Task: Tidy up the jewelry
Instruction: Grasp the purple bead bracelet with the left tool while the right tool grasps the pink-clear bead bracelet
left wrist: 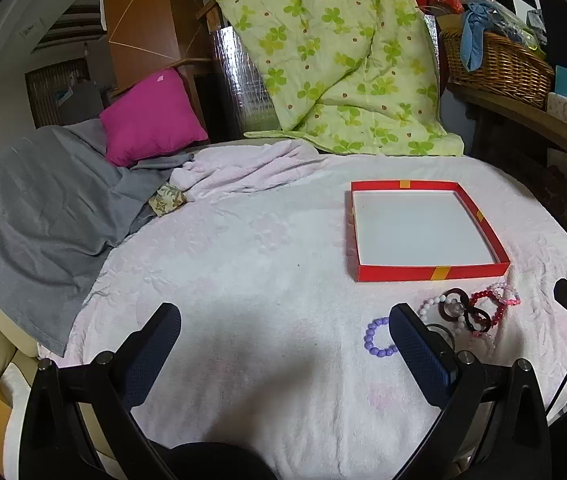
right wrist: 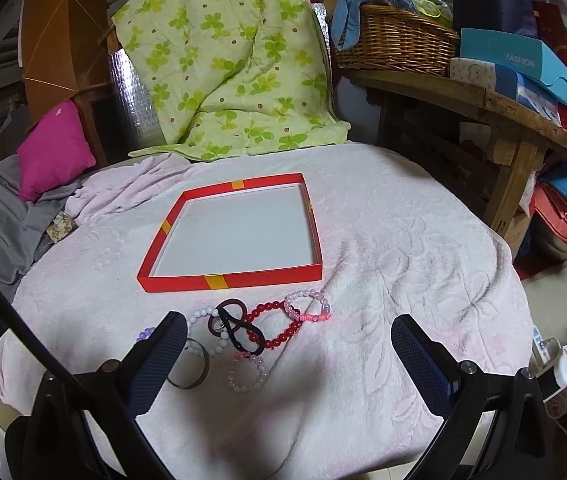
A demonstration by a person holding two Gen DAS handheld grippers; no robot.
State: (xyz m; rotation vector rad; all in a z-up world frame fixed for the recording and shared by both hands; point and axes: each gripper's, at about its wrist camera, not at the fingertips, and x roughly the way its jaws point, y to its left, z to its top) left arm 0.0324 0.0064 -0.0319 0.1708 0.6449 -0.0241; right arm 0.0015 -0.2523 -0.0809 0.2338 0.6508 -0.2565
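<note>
The red tray (right wrist: 231, 280) lies flat on the pale pink blanket (right wrist: 403, 240), its white floor bare, and serves as the landmark. Just in front of its near wall sits the cluster of bracelets (right wrist: 251, 328), close to the tray but apart from it. The cluster's long axis runs roughly parallel to that near wall.

Within it, the red bead bracelet (right wrist: 279, 328) lies beside the pink bead bracelet (right wrist: 309, 306), which ends the row under the tray's right corner; the dark hair ties (right wrist: 231, 326) cross the white bead bracelet (right wrist: 207, 320). The purple bead bracelet (left wrist: 377, 338) lies at the opposite end.

The right gripper (right wrist: 287, 330) hangs spread wide, empty, its left finger (right wrist: 159, 360) overlapping the cluster's left end. The left gripper (left wrist: 283, 322) is likewise spread and empty, the bracelets lying just past its right finger (left wrist: 419, 352).
</note>
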